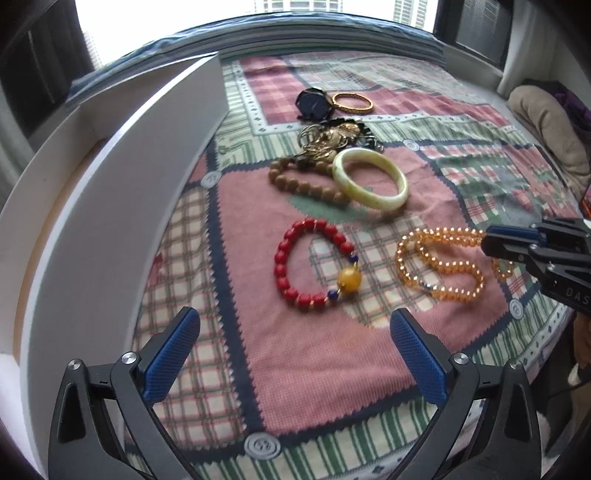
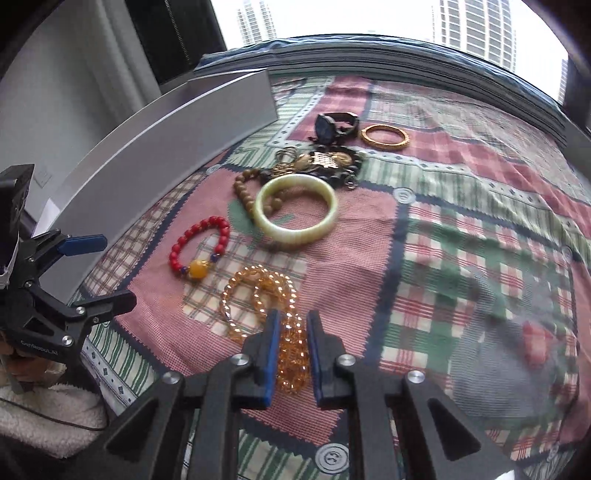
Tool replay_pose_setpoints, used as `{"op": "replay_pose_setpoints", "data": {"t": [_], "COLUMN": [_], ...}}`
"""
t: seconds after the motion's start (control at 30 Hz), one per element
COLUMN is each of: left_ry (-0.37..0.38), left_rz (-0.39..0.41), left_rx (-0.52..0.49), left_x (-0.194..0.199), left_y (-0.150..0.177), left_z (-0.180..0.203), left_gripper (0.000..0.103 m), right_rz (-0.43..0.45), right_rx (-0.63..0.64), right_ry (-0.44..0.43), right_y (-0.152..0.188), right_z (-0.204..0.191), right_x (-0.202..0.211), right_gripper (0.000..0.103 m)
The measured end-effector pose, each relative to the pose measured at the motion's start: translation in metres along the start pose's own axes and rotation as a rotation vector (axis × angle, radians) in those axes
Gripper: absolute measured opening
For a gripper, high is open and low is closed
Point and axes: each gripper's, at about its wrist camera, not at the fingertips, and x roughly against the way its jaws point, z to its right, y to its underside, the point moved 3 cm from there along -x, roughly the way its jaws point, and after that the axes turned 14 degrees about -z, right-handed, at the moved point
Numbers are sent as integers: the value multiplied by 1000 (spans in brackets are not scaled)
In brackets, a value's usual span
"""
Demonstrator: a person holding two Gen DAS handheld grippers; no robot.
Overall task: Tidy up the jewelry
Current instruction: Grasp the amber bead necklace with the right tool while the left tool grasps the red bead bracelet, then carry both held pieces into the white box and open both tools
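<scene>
- The step in hand looks like picking up the first piece: the right tongs (image 2: 291, 354) sit low over the amber bead strand (image 2: 262, 299), with one end of the strand between the two blue pads.
- Those right tongs are nearly together around the beads; whether the pads already press on them I cannot tell, as a thin gap shows on each side.
- The left tongs (image 1: 295, 354) hang spread wide and empty, just short of the red bead bracelet (image 1: 314, 266) with its yellow bead.
- Next, I judge, the right tongs must pinch fully and lift slowly, since the looped strand may slip or drag; the white tray (image 1: 122, 206) along the left is the likely destination.
- Farther back lie the pale green bangle (image 1: 369, 177), touching a brown bead string (image 1: 303, 184), then a heap of dark and gold pieces (image 1: 332, 136), a dark watch (image 1: 314, 101) and a gold bangle (image 1: 352, 102).
- All rest on a patchwork cloth (image 1: 295, 350) of pink, green and plaid, which covers a surface I cannot identify.
- Beyond is a bright window with tower blocks (image 2: 472, 26) outside.
</scene>
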Motion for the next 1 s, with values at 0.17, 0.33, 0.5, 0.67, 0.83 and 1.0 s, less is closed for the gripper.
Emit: {"op": "replay_pose_setpoints", "data": {"t": [0.17, 0.33, 0.5, 0.67, 0.83, 1.0], "left_ry": [-20, -67, 7, 155, 252, 246], "left_rz": [-17, -16, -36, -47, 19, 96], "left_rx": [-53, -139, -180, -36, 82, 159], "left_x": [-19, -30, -31, -15, 37, 80], "left_y": [-17, -17, -19, -24, -23, -18], "left_z": [16, 29, 37, 14, -20, -53], "left_gripper": [70, 60, 15, 15, 15, 15], "right_rz": [19, 29, 48, 87, 117, 123], "right_rx": [-67, -84, -119, -125, -69, -3], "right_ry": [-7, -25, -82, -146, -190, -133], "right_y": [9, 15, 13, 1, -21, -44], "right_z": [15, 19, 21, 15, -4, -23], "right_x": [5, 8, 14, 36, 64, 81], "right_gripper": [15, 15, 15, 15, 7, 7]}}
